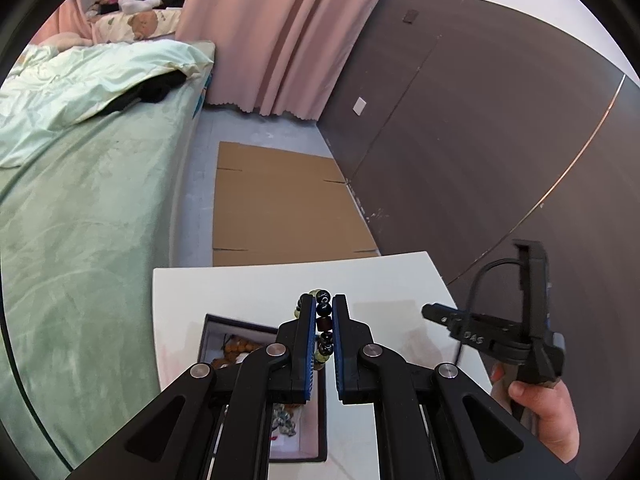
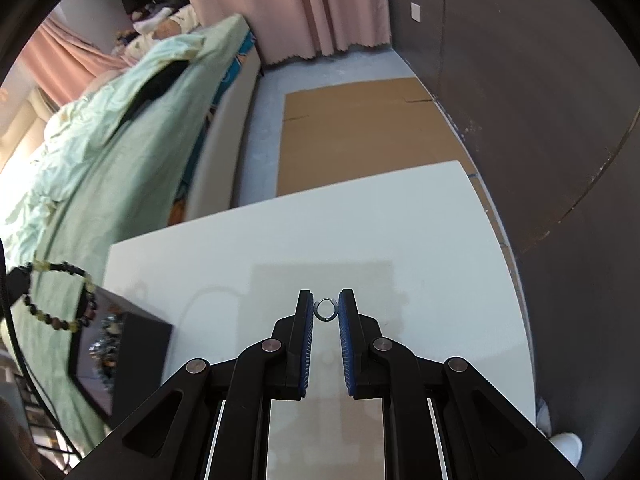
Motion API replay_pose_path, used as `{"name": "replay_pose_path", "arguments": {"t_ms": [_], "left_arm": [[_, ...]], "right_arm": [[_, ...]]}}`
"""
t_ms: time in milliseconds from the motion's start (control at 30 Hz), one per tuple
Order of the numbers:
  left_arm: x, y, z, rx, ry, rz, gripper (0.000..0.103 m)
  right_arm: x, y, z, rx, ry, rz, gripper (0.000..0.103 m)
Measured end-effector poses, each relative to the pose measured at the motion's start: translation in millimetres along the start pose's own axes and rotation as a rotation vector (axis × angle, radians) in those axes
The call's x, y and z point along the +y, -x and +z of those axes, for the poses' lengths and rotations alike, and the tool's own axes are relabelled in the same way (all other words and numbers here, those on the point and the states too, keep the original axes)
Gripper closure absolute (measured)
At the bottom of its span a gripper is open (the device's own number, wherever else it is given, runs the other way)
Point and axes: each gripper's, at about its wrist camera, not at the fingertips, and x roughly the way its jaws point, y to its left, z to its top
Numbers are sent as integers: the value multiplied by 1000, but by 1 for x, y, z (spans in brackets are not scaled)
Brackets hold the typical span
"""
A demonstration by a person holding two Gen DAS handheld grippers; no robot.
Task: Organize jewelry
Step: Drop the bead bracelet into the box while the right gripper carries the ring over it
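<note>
You've got a white rectangular counter [image 2: 400, 220], glossy top, mostly bare. On it at your left sits a dark open jewelry box with a pale lining [image 1: 308, 440], beads and small trinkets inside; it stands near the counter's left edge. Beyond the counter, a flattened brown cardboard sheet [image 1: 276, 208] lies on the grey floor [image 1: 200, 184], beside the green-covered bed [image 1: 88, 220].

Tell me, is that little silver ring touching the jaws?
Touching. The right wrist view shows the ring pinched between the right gripper's two blue-lined jaws, both sides pressed against it, above the white table.
</note>
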Motion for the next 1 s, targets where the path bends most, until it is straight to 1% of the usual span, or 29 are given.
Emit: {"name": "replay_pose_path", "arguments": {"t_ms": [167,233,300,333,367,433,500,567,633,767,900,1000], "left_arm": [[9,1,-8,23,21,22,95],[14,-1,-10,33,45,17,95],[21,-5,-13,69,84,-6,88],[26,-8,-15,94,108,-7,73],[28,-7,-17,98,118,-2,50],[30,-1,-20,68,127,19,30],[30,7,-21,42,122,38,28],[32,12,-22,33,115,57,28],[35,15,-24,33,112,80,28],[43,19,-27,32,111,100,28],[52,21,-31,25,111,124,28],[59,19,-31,29,114,122,28]], "right_arm": [[7,16,-4,-49,5,58,89],[9,21,-8,-62,3,73,89],[13,24,-11,-68,-1,91,89],[16,26,-13,-71,0,102,89],[17,27,-15,-74,3,111,89],[24,30,-18,-83,8,137,89],[31,34,-21,-94,13,170,89],[40,37,-23,-104,20,196,89],[49,40,-26,-116,30,229,89],[68,46,-33,-137,47,291,89],[83,44,-39,-135,53,344,89],[92,39,-40,-125,55,371,89]]}}
